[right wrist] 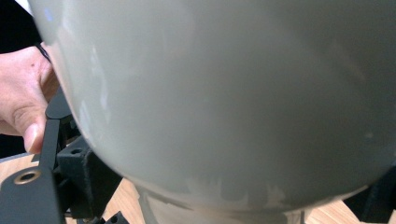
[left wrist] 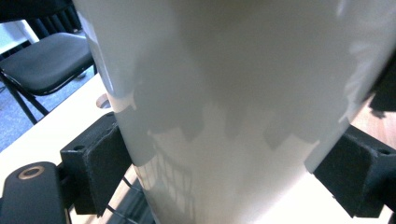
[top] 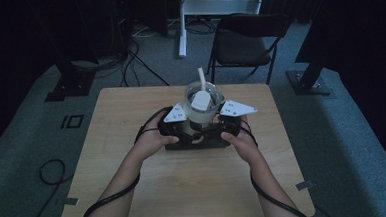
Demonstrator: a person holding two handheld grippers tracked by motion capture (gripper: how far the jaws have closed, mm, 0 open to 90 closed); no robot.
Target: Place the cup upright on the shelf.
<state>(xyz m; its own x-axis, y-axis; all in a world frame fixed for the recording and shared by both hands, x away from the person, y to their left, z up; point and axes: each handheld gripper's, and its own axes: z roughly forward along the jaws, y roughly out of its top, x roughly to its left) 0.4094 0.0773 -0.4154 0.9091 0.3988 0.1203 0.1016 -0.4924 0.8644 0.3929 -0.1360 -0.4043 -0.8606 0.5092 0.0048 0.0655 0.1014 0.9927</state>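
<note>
A pale, translucent jar point(top: 203, 108) stands on a black base point(top: 198, 142) at the middle of the wooden table point(top: 135, 191). A white utensil point(top: 200, 95) sticks up out of the jar. My left gripper point(top: 188, 126) is at the jar's left side; in the left gripper view its pads point(left wrist: 100, 168) press both sides of the jar's wall point(left wrist: 224, 93). My right gripper point(top: 218, 124) is at the jar's right side. In the right gripper view the jar's wide body point(right wrist: 224, 93) looms above the jaws, which stand on either side of its narrower foot point(right wrist: 215, 210) with small gaps.
A dark folding chair point(top: 247, 40) stands beyond the table's far edge, beside a white stand leg point(top: 182, 29). Cables point(top: 49, 171) lie on the grey carpet at the left. Black stand feet point(top: 307, 82) sit at the far right and far left.
</note>
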